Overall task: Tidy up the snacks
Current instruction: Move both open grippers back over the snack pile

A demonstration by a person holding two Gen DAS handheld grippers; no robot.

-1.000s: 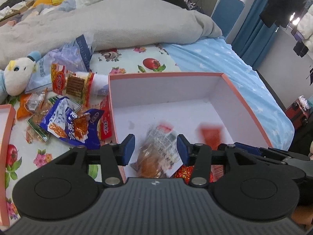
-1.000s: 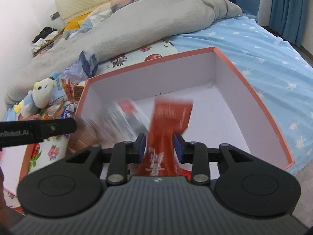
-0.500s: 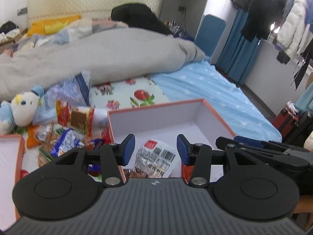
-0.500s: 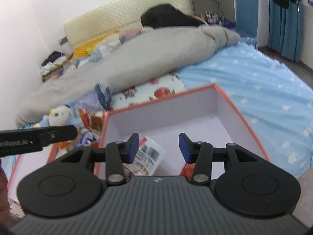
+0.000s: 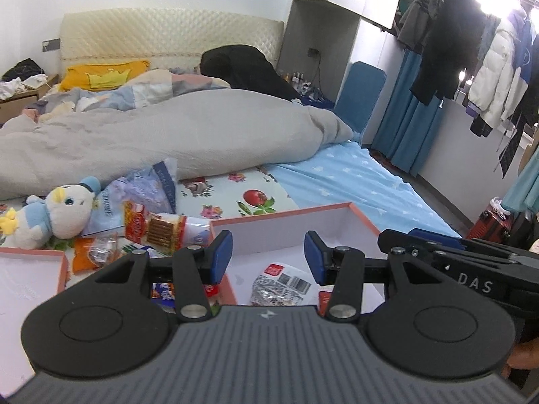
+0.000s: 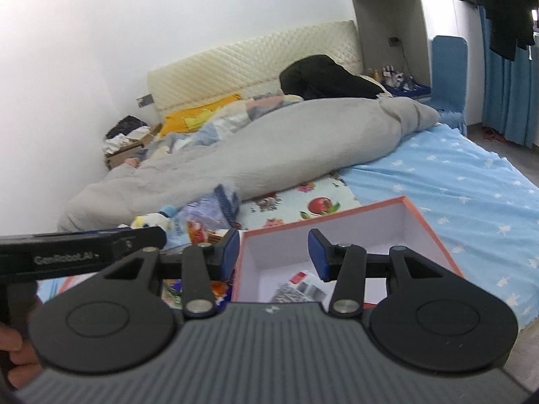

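Left wrist view shows us hanging coats [image 5: 485,67] and a second tray [image 5: 30,279]; right misses both. Our left gripper [image 5: 267,252] and right gripper [image 6: 274,250] are released, empty above the box [image 5: 289,227].

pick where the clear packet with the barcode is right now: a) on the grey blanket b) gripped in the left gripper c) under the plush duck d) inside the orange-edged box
d: the packet lies on the white floor of the box; the left gripper and the right gripper are both open above it with nothing between their pads.
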